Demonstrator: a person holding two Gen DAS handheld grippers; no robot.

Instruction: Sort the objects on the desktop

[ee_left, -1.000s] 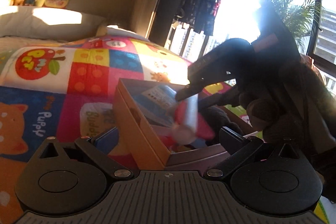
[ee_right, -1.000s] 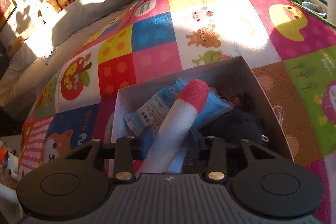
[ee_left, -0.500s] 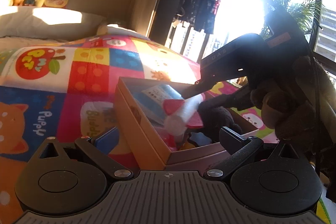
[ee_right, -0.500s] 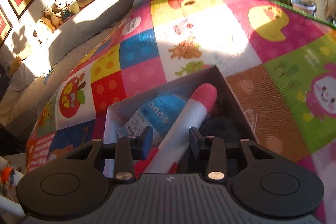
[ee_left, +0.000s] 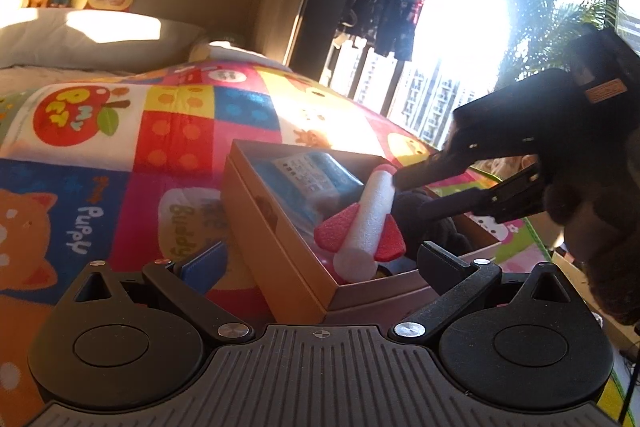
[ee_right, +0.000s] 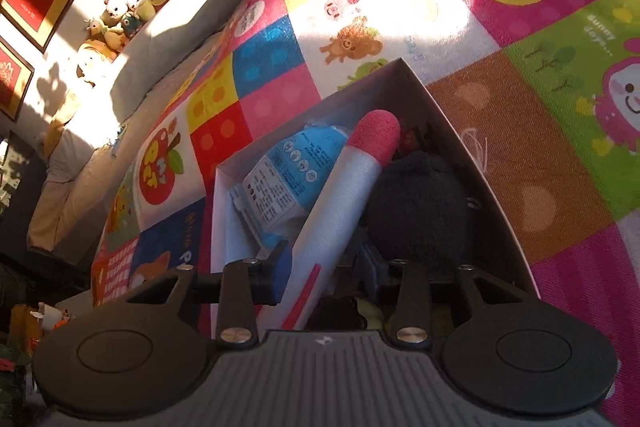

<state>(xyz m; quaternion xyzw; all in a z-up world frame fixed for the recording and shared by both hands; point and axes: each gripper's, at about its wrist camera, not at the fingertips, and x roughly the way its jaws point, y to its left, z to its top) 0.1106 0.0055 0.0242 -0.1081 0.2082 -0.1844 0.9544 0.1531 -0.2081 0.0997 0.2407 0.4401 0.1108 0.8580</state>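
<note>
Sunlit bedroom, patchwork cartoon play mat [ee_right: 520, 155] spreading out ahead of both grippers, cardboard box [ee_left: 276, 227] sitting on it.

Progress, as I'm judging it: box is already holding a blue wipes pack [ee_right: 288, 179] and a dark fuzzy item [ee_right: 420, 203], plus small bits underneath that I can't identify. So sorting is looking well along. Nothing else to sort is showing on the mat; can't say what's lying out of frame.

Right gripper [ee_right: 324, 267] is clamping the foam rocket [ee_right: 344, 195] low on its white body, jaws nearly closed on it. Rocket is running forward and up from between the fingers, red nose pointing away over the box interior, wipes pack just to its left, dark item just to its right. In the left wrist view the finned tail [ee_left: 360, 239] is sitting down inside the box near the front wall. Release is not yet done.

Left gripper [ee_left: 320, 259] is standing wide, nothing between the jaws, near box corner sitting right in front of it, fingers straddling that corner. Looks like it's steadying or just waiting.
</note>
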